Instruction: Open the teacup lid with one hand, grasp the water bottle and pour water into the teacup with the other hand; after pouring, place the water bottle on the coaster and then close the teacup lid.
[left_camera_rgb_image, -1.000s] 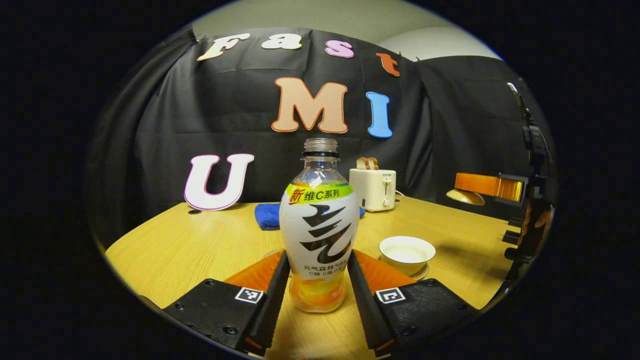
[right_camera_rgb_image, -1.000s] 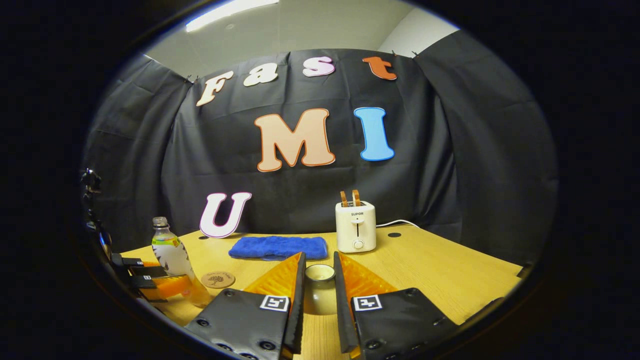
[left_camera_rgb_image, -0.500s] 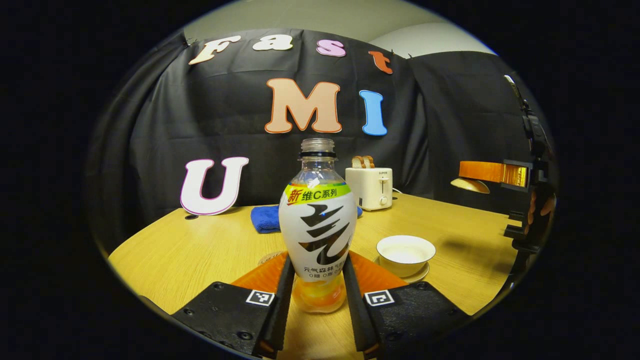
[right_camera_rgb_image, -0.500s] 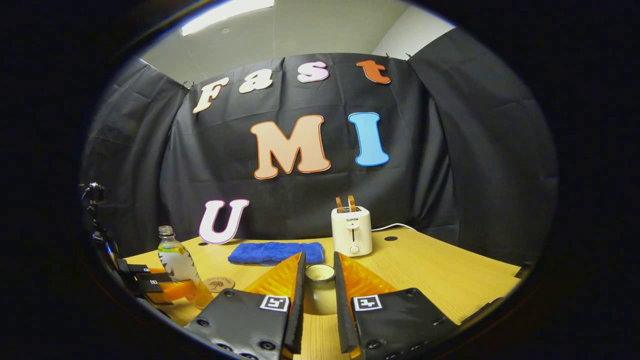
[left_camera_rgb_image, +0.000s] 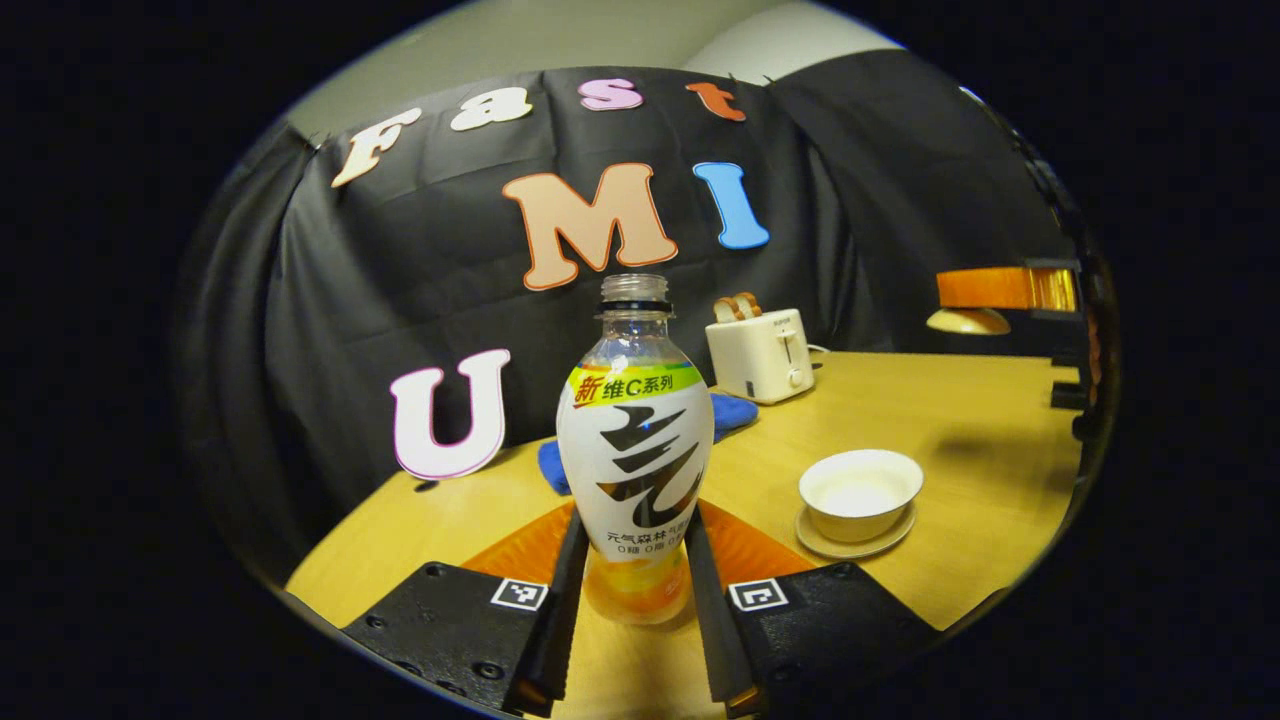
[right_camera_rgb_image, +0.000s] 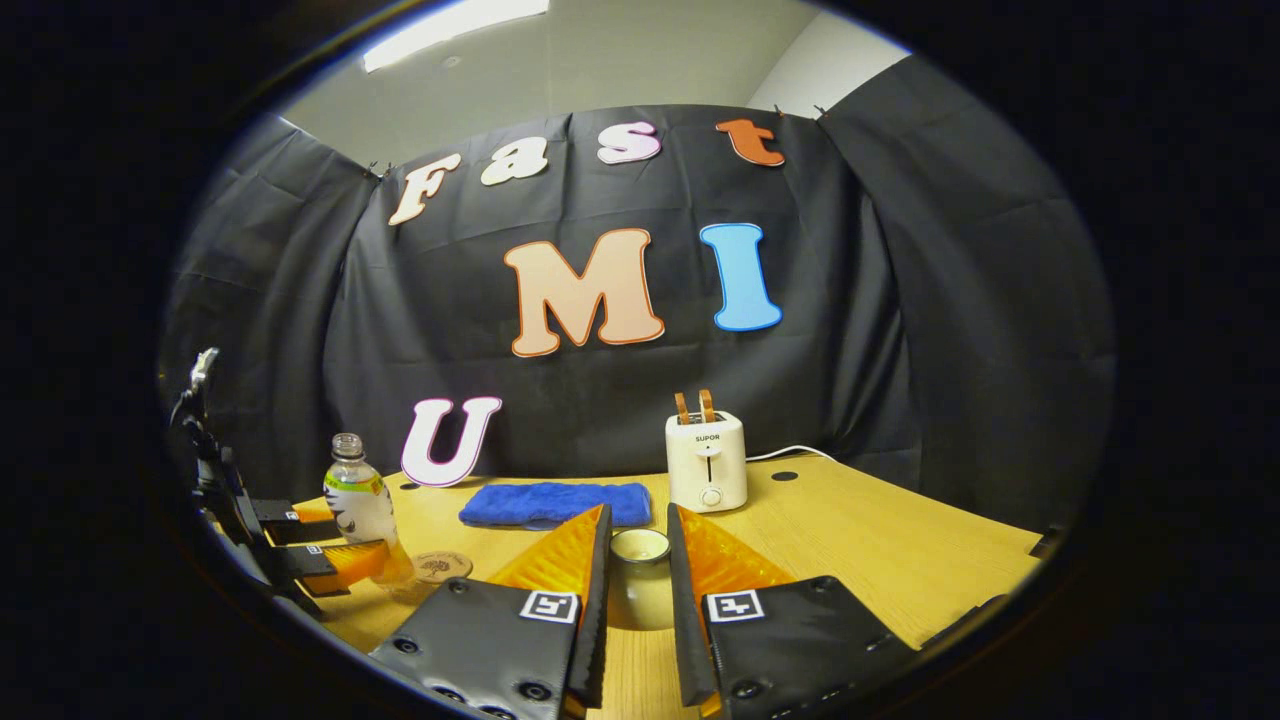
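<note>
In the left gripper view, the left gripper (left_camera_rgb_image: 628, 600) shows at the bottom centre of the frame, its jaws drawn in tight against both sides of the clear plastic water bottle (left_camera_rgb_image: 635, 440) with a white, green-banded label and no cap. The bottle stands upright along the frame's centre line, orange liquid low in its base. To the lower right sits the open white ceramic teacup (left_camera_rgb_image: 860, 493) on its pale saucer (left_camera_rgb_image: 851, 540), on the light wooden bench (left_camera_rgb_image: 960, 420). At the right edge of that frame the right gripper (left_camera_rgb_image: 1000, 300) hangs above the bench with the pale teacup lid (left_camera_rgb_image: 966, 320) beneath its fingers.

In the right gripper view, the right gripper (right_camera_rgb_image: 637, 590) fills the bottom centre, jaws closed narrowly on the round knob of the teacup lid (right_camera_rgb_image: 640, 575). At the lower left the bottle (right_camera_rgb_image: 362, 510) is seen in the left gripper (right_camera_rgb_image: 330, 550), with the round brown coaster (right_camera_rgb_image: 442, 566) just to its right on the bench (right_camera_rgb_image: 880, 540). Behind, at mid-frame, lie a folded blue cloth (right_camera_rgb_image: 555, 502) and a cream toaster (right_camera_rgb_image: 706, 460) holding two slices.
</note>
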